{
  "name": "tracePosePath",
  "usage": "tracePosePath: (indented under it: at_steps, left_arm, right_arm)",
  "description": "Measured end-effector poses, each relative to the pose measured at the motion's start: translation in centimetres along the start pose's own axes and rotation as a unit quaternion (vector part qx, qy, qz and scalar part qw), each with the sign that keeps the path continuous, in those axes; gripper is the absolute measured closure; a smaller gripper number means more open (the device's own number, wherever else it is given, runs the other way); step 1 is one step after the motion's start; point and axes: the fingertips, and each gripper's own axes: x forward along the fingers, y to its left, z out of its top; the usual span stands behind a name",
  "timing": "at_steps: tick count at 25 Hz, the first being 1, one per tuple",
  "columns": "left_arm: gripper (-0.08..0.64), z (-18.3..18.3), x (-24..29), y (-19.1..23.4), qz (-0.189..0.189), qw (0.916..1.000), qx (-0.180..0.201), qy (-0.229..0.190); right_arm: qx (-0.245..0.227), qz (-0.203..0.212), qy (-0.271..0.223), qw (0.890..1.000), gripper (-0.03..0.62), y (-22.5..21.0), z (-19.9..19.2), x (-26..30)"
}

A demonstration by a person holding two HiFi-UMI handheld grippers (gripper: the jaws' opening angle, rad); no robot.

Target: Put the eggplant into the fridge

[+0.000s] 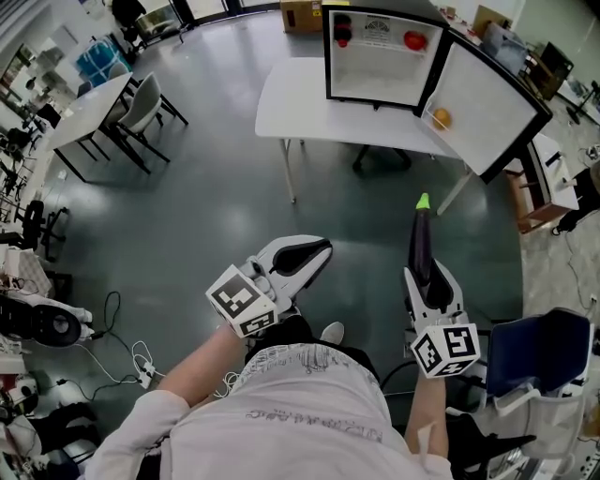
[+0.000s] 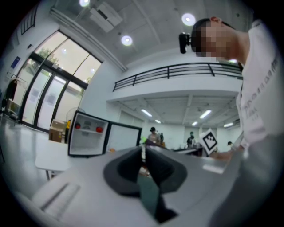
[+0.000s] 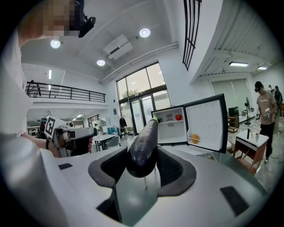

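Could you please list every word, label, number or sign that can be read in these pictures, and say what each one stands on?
No text here can be read as words.
Shirt print: blurred, unreadable.
Label inside the fridge: too small to read.
Left marker cube, right marker cube: square patterns only, no letters.

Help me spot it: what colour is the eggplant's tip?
Bright green tip on a dark purple eggplant; head view shows it best.
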Motion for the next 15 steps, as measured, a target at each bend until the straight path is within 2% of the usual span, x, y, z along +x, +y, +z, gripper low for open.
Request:
tracePosePath:
  at_steps: [15]
  left_arm:
    - [0.532,-0.8,3.5,1.5,0.011,0.9999,0.006,0.010]
  right_arm:
    - [0.005,-0.001,0.010,1.000,0.385,-4.2,-1.0,1.8]
